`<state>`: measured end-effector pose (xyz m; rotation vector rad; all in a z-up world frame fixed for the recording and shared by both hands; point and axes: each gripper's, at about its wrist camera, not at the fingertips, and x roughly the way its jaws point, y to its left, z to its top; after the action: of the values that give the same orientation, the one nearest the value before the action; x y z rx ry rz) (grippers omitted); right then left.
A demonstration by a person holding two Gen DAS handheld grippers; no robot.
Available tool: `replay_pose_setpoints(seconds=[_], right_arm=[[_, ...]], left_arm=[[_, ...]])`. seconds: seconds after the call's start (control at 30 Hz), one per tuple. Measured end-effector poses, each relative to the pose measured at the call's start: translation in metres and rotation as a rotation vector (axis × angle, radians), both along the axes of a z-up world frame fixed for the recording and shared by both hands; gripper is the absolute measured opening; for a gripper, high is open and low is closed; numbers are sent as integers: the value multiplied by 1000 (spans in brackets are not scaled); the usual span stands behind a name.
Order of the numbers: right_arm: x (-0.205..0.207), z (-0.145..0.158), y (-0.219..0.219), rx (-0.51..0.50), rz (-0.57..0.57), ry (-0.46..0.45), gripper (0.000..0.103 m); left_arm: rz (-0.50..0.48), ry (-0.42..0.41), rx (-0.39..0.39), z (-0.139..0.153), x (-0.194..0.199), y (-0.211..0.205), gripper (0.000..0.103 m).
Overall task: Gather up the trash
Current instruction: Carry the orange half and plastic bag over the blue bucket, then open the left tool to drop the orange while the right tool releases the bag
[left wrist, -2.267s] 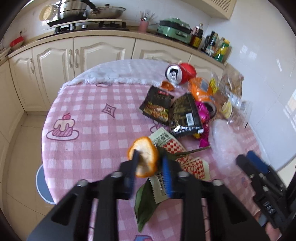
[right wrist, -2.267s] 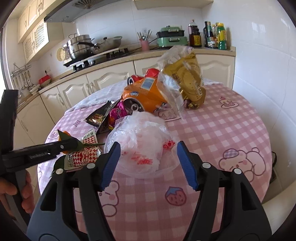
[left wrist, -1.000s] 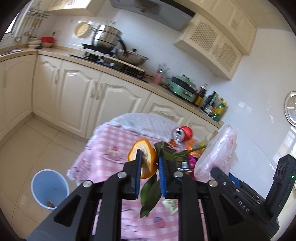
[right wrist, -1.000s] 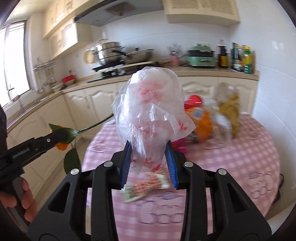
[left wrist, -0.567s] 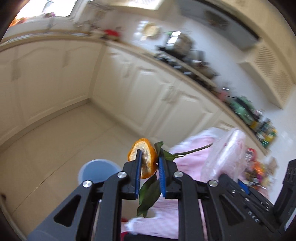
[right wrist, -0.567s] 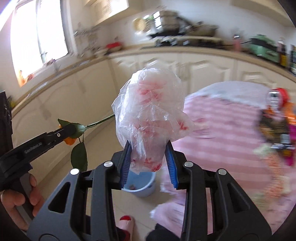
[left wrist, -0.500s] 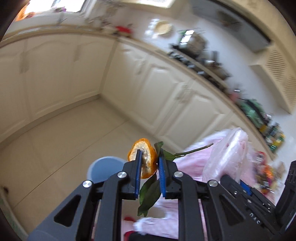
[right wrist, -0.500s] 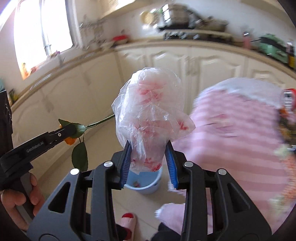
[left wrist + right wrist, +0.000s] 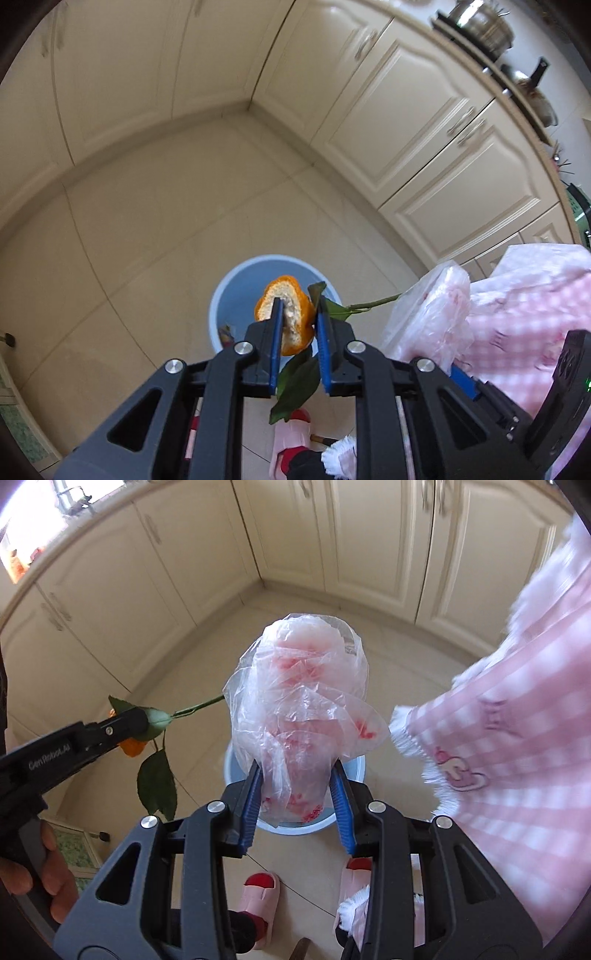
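My left gripper [image 9: 297, 325] is shut on an orange peel [image 9: 286, 314] with a green stem and leaves [image 9: 299, 384] hanging from it. It hangs directly over a light blue trash bin [image 9: 236, 295] on the floor. My right gripper [image 9: 297, 786] is shut on a crumpled clear plastic bag [image 9: 299, 701] with red print, held above the same trash bin [image 9: 295, 825], which the bag mostly hides. The left gripper [image 9: 125, 723] with peel and leaf shows at the left of the right wrist view. The plastic bag [image 9: 432, 314] shows at the right of the left wrist view.
Cream kitchen cabinets [image 9: 406, 110] line the walls around a beige tiled floor [image 9: 147, 221]. The pink checked tablecloth [image 9: 517, 738] hangs down at the right, close to the bin. A person's pink slippers [image 9: 258, 893] stand just in front of the bin.
Both grippers swung away from the table and down toward the floor, still holding the peel and the bag. The trash bin now lies directly beneath them and looks much larger.
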<state>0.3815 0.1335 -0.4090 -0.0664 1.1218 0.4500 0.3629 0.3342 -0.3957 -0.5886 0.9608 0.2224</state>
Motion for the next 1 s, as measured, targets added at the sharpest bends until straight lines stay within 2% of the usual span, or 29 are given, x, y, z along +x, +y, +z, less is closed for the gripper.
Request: replay_pose_setpoints(seconds=[0.13, 0.2, 0.27, 0.37, 0.77, 1.0], right_arm=[[26, -28, 5, -15, -33, 27, 35], [37, -36, 8, -16, -50, 32, 35], [43, -46, 5, -11, -70, 41, 35], [50, -58, 2, -6, -80, 71, 36], [52, -83, 4, -5, -48, 106, 37], [50, -85, 9, 21, -22, 98, 40]], left_arm=[[-17, 16, -50, -39, 30, 8, 17], [-21, 13, -79, -52, 35, 7, 20], [-22, 14, -111, -64, 39, 5, 42], [0, 39, -88, -69, 46, 1, 55], [-10, 94, -35, -68, 46, -5, 61], [0, 102, -36, -66, 45, -3, 61]])
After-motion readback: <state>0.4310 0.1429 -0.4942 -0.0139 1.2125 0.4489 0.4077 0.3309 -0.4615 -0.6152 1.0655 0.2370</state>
